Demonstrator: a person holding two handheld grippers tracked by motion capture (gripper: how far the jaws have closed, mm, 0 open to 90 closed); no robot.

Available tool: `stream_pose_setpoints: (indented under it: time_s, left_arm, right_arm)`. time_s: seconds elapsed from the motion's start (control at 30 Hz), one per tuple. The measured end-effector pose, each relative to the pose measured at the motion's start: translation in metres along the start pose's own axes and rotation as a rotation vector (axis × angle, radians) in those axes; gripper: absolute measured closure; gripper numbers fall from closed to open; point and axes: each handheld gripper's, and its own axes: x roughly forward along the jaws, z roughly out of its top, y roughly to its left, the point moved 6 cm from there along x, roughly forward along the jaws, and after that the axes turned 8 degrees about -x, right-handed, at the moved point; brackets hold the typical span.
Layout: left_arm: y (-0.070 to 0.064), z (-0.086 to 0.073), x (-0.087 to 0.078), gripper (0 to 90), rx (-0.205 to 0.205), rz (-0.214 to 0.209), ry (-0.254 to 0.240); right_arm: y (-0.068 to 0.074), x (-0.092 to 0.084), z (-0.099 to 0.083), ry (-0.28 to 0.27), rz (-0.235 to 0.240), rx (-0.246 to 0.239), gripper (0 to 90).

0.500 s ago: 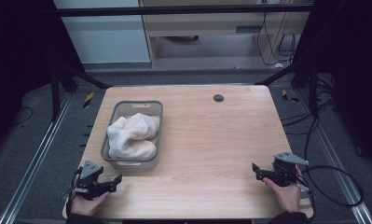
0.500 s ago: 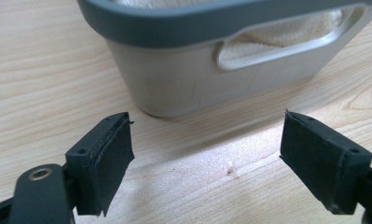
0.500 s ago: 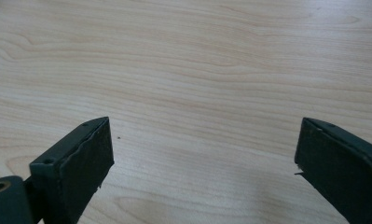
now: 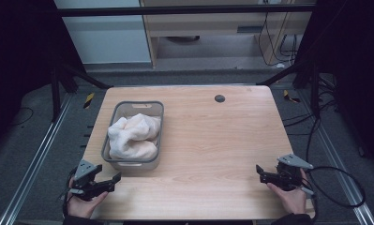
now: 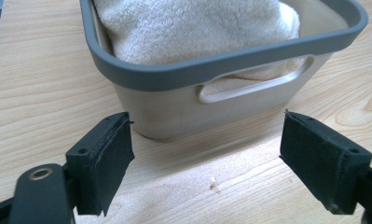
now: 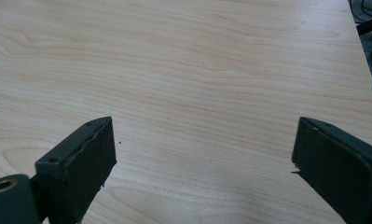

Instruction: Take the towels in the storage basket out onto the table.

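Desk of pale wood grain, standing on grey floor before light cabinets. One grey basket at the desk's left holds one cream towel. One dark round cap lies near the far edge. Two grippers: left gripper just before the basket, right gripper well apart at the near right, each with jaws spread and empty.

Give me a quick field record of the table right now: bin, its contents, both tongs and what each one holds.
bin: grey plastic bin, left half of the wooden table, cut-out handle facing the left tongs
contents: cream towel, bunched, rising to the rim
left tongs: open, empty, just short of the bin's near end, not touching
right tongs: open, empty, over bare wood at the near right corner
other: small dark round disc near the far edge
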Motion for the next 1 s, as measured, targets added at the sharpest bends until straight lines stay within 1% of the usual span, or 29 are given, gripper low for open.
stream_pose_setpoints:
  time_s: [0.1, 0.13, 0.17, 0.2, 0.3, 0.37, 0.43, 0.53, 0.6, 0.63, 0.67, 0.8, 0.83, 0.87, 0.93, 1.0]
  left_arm:
    - [-0.003, 0.004, -0.003, 16.0, -0.009, -0.014, -0.007]
    - [-0.004, 0.006, -0.004, 15.7, -0.011, -0.015, -0.008]
    - [-0.005, 0.008, -0.006, 15.6, -0.016, -0.019, -0.013]
    - [-0.007, 0.011, -0.009, 15.2, -0.022, -0.027, -0.021]
    - [-0.009, 0.015, -0.011, 15.1, -0.024, -0.031, -0.028]
    - [-0.011, 0.019, -0.012, 15.2, -0.014, -0.037, -0.029]
    - [-0.013, 0.025, -0.014, 15.2, -0.015, -0.050, -0.037]
    - [-0.015, 0.034, -0.016, 15.2, -0.010, -0.059, -0.049]
    - [-0.015, 0.036, -0.016, 15.1, -0.006, -0.057, -0.053]
    - [-0.015, 0.038, -0.018, 15.0, -0.004, -0.055, -0.053]
    - [-0.015, 0.039, -0.018, 14.8, -0.003, -0.056, -0.052]
    - [-0.017, 0.046, -0.019, 14.2, 0.004, -0.063, -0.049]
    - [-0.020, 0.052, -0.018, 14.1, 0.015, -0.070, -0.045]
    - [-0.020, 0.052, -0.018, 14.2, 0.015, -0.070, -0.045]
    - [-0.022, 0.058, -0.019, 14.6, 0.028, -0.066, -0.057]
    - [-0.024, 0.062, -0.018, 14.6, 0.035, -0.073, -0.054]
  right_arm:
    - [0.002, 0.001, 0.000, 0.009, 0.007, -0.001, 7.5]
    - [0.002, 0.002, -0.001, 0.008, 0.003, -0.012, 7.6]
    - [0.002, 0.002, -0.001, 0.007, 0.003, -0.013, 7.8]
    - [0.002, 0.001, -0.001, 0.009, 0.009, 0.002, 8.0]
    - [0.002, 0.001, -0.002, 0.006, 0.010, 0.007, 8.2]
    - [0.002, 0.001, -0.001, 0.012, 0.004, 0.005, 8.2]
    - [0.002, 0.002, -0.002, 0.012, 0.002, -0.005, 8.3]
    - [0.004, 0.003, -0.002, 0.018, 0.005, -0.013, 8.2]
    - [0.004, 0.003, -0.002, 0.020, 0.005, -0.016, 8.2]
    - [0.005, 0.003, -0.002, 0.025, 0.009, -0.010, 8.2]
    - [0.005, 0.004, -0.002, 0.021, 0.008, -0.017, 8.2]
    - [0.006, 0.004, -0.002, 0.020, 0.009, -0.022, 8.2]
    - [0.006, 0.004, -0.002, 0.026, 0.010, -0.023, 8.2]
    - [0.006, 0.004, -0.002, 0.026, 0.010, -0.023, 8.2]
    - [0.005, 0.005, -0.003, 0.030, 0.009, -0.023, 8.0]
    - [0.005, 0.005, -0.003, 0.031, 0.006, -0.025, 7.9]
